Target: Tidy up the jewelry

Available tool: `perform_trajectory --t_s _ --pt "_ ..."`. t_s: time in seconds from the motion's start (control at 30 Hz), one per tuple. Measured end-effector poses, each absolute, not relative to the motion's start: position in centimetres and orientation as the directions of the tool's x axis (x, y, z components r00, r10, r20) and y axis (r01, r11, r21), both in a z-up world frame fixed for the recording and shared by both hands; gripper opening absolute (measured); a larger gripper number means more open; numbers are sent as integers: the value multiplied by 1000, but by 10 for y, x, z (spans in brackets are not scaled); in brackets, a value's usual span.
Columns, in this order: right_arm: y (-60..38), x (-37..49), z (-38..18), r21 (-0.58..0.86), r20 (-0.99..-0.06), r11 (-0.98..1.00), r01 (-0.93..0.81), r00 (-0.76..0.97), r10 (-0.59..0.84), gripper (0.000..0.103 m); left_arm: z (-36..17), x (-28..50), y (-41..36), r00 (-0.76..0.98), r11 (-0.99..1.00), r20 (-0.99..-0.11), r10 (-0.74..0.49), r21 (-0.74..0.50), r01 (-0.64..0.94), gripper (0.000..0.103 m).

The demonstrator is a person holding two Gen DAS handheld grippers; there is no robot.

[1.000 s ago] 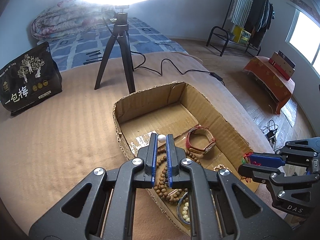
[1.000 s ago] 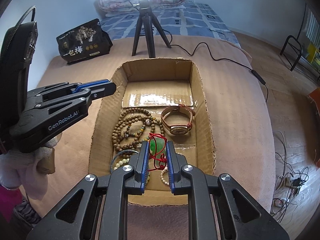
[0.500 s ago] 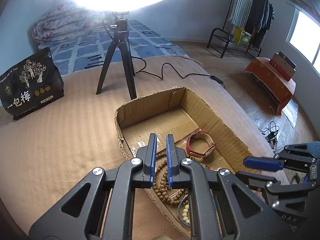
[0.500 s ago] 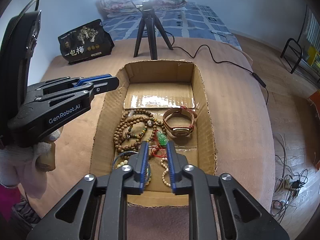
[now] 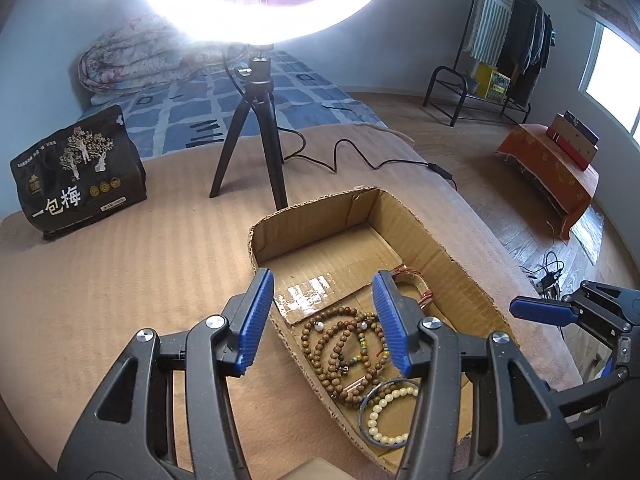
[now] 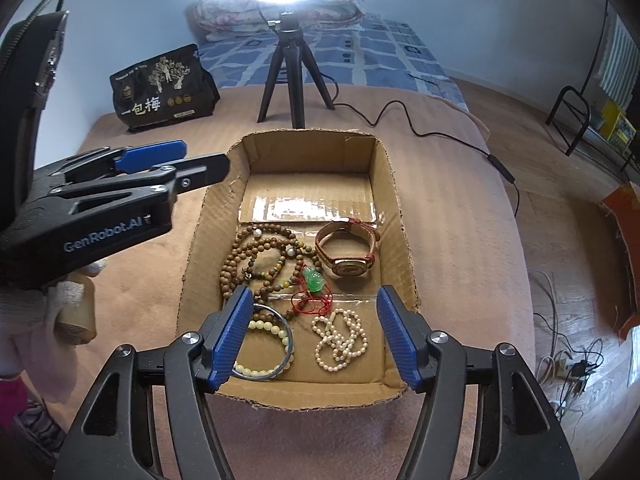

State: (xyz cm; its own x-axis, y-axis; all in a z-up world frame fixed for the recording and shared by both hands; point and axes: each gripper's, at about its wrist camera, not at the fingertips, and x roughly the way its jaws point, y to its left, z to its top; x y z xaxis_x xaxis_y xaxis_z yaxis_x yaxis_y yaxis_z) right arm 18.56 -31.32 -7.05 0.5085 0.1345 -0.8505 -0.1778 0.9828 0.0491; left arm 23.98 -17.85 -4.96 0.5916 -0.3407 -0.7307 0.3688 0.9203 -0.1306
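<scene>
Right wrist: both grippers opening, empty, above jewelry-filled cardboard box (image 6: 394,184).

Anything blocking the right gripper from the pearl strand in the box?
Nothing visible: the right gripper is opening, empty, directly above the pearl strand, which lies uncovered on the cardboard box floor, beside the bangle.

Brown wooden beads (image 6: 264,258) coiled in the tan cardboard box (image 6: 394,200) at frame centre, a green pendant (image 6: 314,279) on red cord beside them. Cream pearls (image 6: 340,338) sat lower right. The black bag (image 6: 162,88), upper left, carried white characters and gold trees.
</scene>
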Motion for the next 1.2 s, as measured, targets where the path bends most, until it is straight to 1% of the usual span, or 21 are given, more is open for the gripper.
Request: perform_trajectory --t_s 0.17,0.3,0.47,0.6,0.67,0.7,0.73,0.8,0.93,1.0,1.07,1.1,1.13,1.2 --pt "-311 178 -62 40 -842 987 -155 527 117 64 -36 227 -170 616 922 -715 -329 -103 373 53" --pt "-311 170 -53 24 -832 991 -135 547 95 64 -22 214 -157 632 925 -702 -328 -102 367 53" --pt "-308 155 -39 -9 -812 995 -97 581 49 65 -6 190 -140 659 928 -683 -314 -75 365 53" --pt "-305 143 -29 -22 -791 996 -85 611 35 70 3 170 -126 660 926 -677 -326 -90 366 53" --pt "-303 136 -24 -12 -781 997 -82 623 42 70 6 160 -121 662 926 -674 -327 -91 365 53" --pt "-302 133 -22 -8 -777 997 -82 627 46 70 8 153 -118 668 928 -671 -322 -85 362 54" --pt "-301 129 -20 -4 -774 997 -82 632 49 70 10 148 -115 671 929 -669 -319 -80 362 59" --pt "-298 123 -18 -4 -766 996 -84 641 51 70 13 136 -110 679 931 -663 -316 -76 358 65" --pt "-292 112 -16 -13 -754 997 -79 655 42 71 17 115 -99 688 932 -652 -319 -85 352 65" --pt "-290 107 -14 -17 -747 997 -77 664 39 71 19 105 -97 696 935 -651 -304 -63 350 66" --pt "-289 102 -12 -24 -737 998 -65 675 27 71 22 94 -96 712 937 -642 -284 -30 347 71" --pt "-289 101 -11 -23 -733 998 -61 679 25 71 22 91 -95 718 938 -638 -280 -23 345 78" --pt "-289 99 -10 -20 -730 998 -57 683 25 71 23 85 -94 725 938 -630 -279 -18 346 82" --pt "-290 97 -10 -7 -724 999 -54 689 32 72 23 78 -94 731 937 -624 -275 -6 348 82"
